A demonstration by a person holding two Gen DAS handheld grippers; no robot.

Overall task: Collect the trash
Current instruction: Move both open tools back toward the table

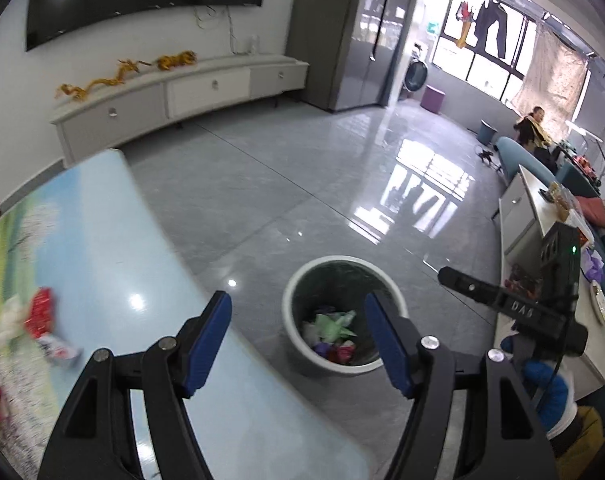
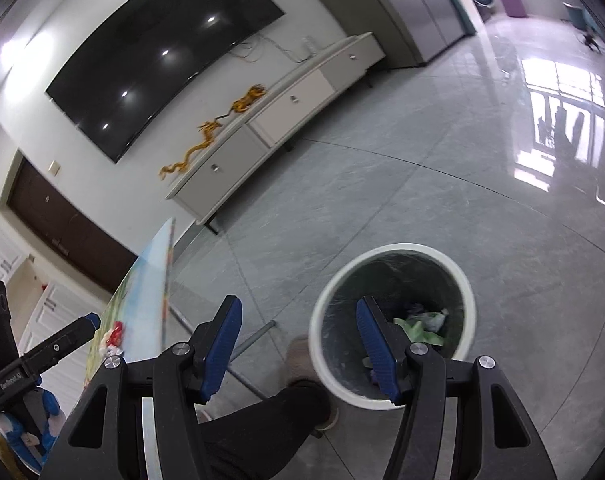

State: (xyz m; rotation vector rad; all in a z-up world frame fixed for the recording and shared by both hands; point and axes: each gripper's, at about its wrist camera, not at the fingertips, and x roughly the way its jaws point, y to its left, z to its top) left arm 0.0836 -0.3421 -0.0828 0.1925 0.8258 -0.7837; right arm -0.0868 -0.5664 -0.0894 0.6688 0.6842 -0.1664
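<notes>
Both tongs, left [image 1: 298,336] and right [image 2: 298,340], gape empty above our bin [image 1: 292,320]. Wrappers [image 1: 42,316] remain left on the surface [image 1: 114,248]; next, we fetch them.

Bright daylight pours through the balcony windows [image 1: 486,40], which are blown out white, and throws hard glare on the glossy floor tiles [image 1: 414,184]. Ceiling spots reflect in the dark TV screen [image 2: 162,60]. Fisheye bending darkens every corner; the wrappers [image 1: 38,320] on the table are smeared.

Glossy floor tiles [image 1: 286,184], glossy tabletop [image 1: 114,240]
</notes>
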